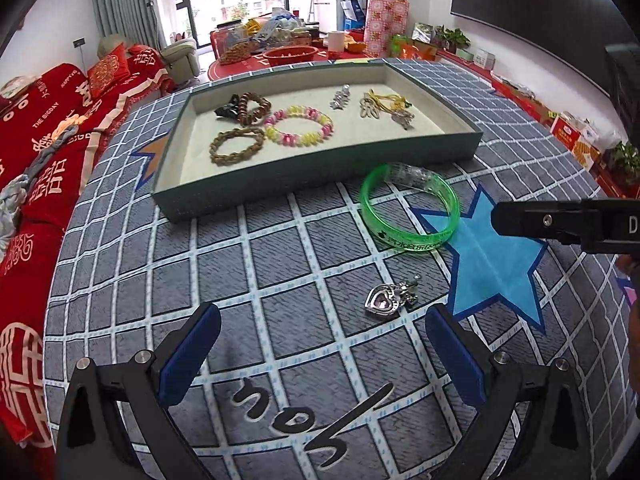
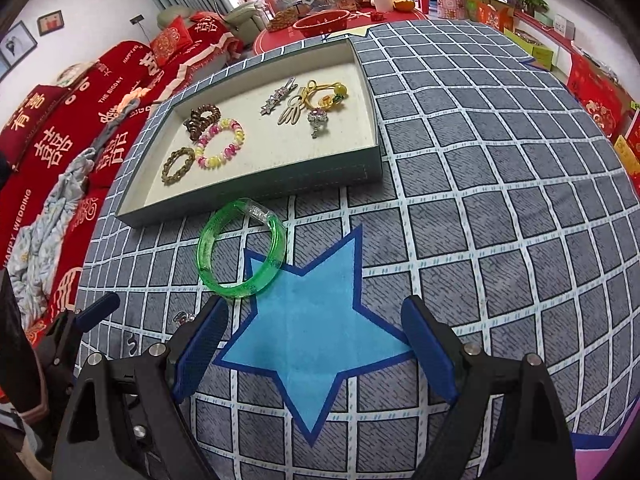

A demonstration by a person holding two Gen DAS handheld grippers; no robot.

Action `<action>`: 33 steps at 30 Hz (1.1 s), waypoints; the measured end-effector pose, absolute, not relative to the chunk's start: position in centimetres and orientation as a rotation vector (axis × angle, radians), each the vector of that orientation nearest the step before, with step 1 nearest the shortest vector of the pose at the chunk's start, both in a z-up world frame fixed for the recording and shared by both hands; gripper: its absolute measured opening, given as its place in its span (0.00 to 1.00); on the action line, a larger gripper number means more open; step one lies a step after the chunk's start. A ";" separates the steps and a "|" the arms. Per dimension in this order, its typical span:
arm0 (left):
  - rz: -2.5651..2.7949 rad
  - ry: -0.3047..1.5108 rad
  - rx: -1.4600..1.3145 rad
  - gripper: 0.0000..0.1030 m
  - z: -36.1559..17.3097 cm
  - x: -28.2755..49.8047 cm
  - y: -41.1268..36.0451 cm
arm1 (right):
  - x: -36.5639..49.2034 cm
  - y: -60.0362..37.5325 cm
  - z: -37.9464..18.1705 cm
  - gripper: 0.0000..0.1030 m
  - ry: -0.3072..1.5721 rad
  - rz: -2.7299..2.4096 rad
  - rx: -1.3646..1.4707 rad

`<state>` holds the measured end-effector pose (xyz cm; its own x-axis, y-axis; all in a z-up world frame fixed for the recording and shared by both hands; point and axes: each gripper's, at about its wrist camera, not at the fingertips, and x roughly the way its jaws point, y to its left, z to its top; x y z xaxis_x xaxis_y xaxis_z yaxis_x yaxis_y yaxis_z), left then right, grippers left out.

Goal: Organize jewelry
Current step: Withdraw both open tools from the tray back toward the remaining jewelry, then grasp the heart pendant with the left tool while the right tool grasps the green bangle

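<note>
Green-walled tray [image 1: 320, 172] with jewelry, its long side running across our worktop [image 1: 280, 264].
We see a translucent green bangle [image 1: 408, 208] lying flat just before it, a silver heart pendant [image 1: 390, 300] nearer; left gripper [image 1: 320, 360] and right gripper [image 2: 316, 352] fingers spread, empty.

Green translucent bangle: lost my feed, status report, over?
Both grippers open, empty. Green translucent bangle on checked mat, outside grey tray. Nothing blocking.

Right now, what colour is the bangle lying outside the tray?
Translucent green bangle with a clear section, clearest in the right wrist view.
</note>
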<state>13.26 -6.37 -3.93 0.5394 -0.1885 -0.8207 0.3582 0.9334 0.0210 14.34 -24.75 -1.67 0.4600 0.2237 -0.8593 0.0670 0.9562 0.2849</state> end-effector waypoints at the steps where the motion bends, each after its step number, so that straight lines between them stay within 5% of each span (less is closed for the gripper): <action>1: -0.327 0.949 0.200 1.00 -4.0 13.4 -6.5 | 14.5 -24.7 -1.6 0.87 1.094 0.097 0.285; 20: -0.360 0.943 0.272 1.00 -4.8 14.0 -7.9 | 19.8 -21.7 -2.6 0.86 1.135 0.116 0.111; 25: -0.383 0.934 0.291 0.98 -4.6 13.9 -8.4 | 20.5 -20.5 -3.0 0.71 1.141 0.115 0.046; 33: -0.472 0.944 0.292 0.68 -4.2 13.4 -9.1 | 21.0 -19.6 -3.0 0.56 1.132 0.104 -0.039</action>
